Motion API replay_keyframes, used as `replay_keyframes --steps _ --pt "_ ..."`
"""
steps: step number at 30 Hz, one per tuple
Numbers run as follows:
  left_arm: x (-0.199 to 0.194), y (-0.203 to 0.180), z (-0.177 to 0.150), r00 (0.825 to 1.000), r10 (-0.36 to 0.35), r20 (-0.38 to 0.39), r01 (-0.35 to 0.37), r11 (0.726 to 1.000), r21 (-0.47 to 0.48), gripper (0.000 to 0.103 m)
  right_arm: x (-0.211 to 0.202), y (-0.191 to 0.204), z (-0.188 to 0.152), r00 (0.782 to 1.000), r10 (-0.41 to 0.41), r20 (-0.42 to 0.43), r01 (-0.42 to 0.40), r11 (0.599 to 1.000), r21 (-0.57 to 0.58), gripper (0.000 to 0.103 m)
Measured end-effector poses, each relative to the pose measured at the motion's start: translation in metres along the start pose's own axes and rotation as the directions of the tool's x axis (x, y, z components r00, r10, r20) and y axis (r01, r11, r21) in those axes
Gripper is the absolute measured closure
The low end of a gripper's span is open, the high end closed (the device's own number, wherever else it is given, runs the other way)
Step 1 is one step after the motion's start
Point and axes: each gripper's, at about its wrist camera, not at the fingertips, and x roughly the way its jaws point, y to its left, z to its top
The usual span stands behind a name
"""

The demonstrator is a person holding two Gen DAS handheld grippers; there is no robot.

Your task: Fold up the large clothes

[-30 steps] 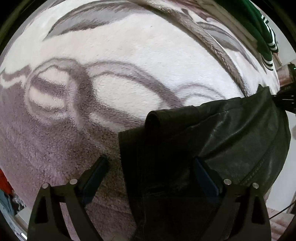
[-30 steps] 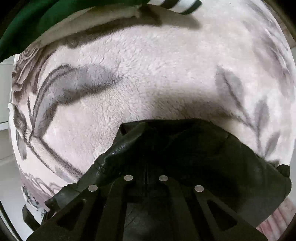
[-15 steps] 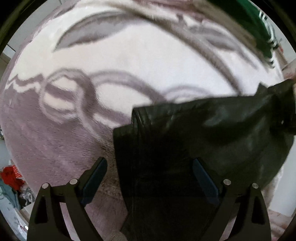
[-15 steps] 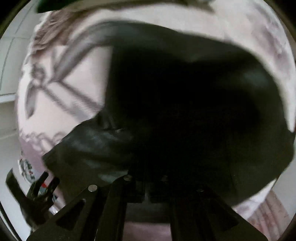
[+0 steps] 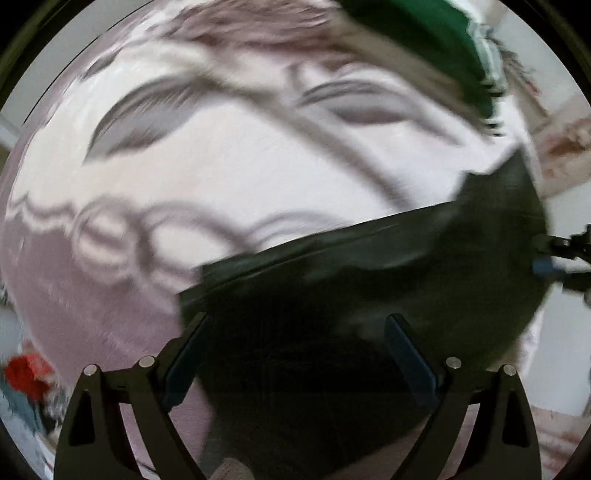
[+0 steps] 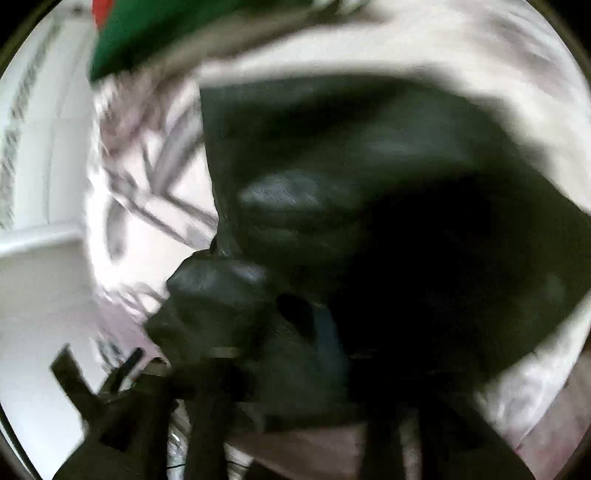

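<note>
A black leather-like garment lies on a fluffy white and mauve patterned blanket. In the left wrist view my left gripper is open, its blue-padded fingers apart above the garment's near edge, holding nothing. The right gripper shows at the far right edge, at the garment's right corner. In the right wrist view the garment fills the frame, blurred. My right gripper is mostly hidden by bunched black cloth; the fingers look closed on it.
A green garment with white stripes lies at the blanket's far edge; it also shows in the right wrist view. Red cloth lies off the blanket at the left. White wall or furniture stands left of the bed.
Both grippers have pulled back and up. The right gripper has lifted and drawn its part of the black garment, spreading it wider. The left gripper stays open.
</note>
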Motion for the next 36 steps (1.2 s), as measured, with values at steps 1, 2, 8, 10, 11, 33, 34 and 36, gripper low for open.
replay_keyframes --steps 1,2,8,10,11,33,34,36 --pt "-0.003 -0.017 0.006 1.0 -0.026 0.01 0.025 0.999 0.022 0.008 -0.016 -0.023 -0.009 0.999 0.013 0.039 -0.015 0.999 0.049 0.023" --pt "-0.003 -0.034 0.013 0.998 -0.055 0.013 0.054 0.998 0.042 0.008 -0.022 -0.04 -0.016 0.998 0.017 0.061 -0.023 0.996 0.089 0.023" --pt "0.044 -0.114 0.061 0.99 -0.137 -0.022 0.138 0.983 0.125 0.008 0.004 -0.17 -0.017 0.979 0.165 0.121 -0.197 0.921 0.336 0.023" --pt "0.076 -0.13 0.071 0.995 -0.079 -0.064 0.088 0.984 0.154 0.008 0.026 -0.192 -0.012 0.924 0.338 0.177 -0.38 0.851 0.361 0.023" --pt "0.094 -0.131 0.075 0.993 -0.069 -0.101 0.084 0.985 0.154 0.007 0.028 -0.2 -0.008 0.898 0.392 0.197 -0.438 0.825 0.357 0.023" --pt "0.114 -0.088 0.081 0.974 -0.185 -0.128 0.198 0.976 0.092 0.0 0.039 -0.057 0.049 0.784 0.598 0.166 -0.603 0.797 -0.025 0.077" --pt "0.113 -0.088 0.08 0.974 -0.189 -0.126 0.201 0.975 0.09 0.0 0.036 -0.046 0.047 0.789 0.594 0.158 -0.596 0.802 -0.042 0.077" --pt "0.114 -0.089 0.081 0.973 -0.197 -0.121 0.208 0.974 0.086 0.0 0.032 -0.03 0.045 0.801 0.58 0.15 -0.578 0.814 -0.062 0.078"
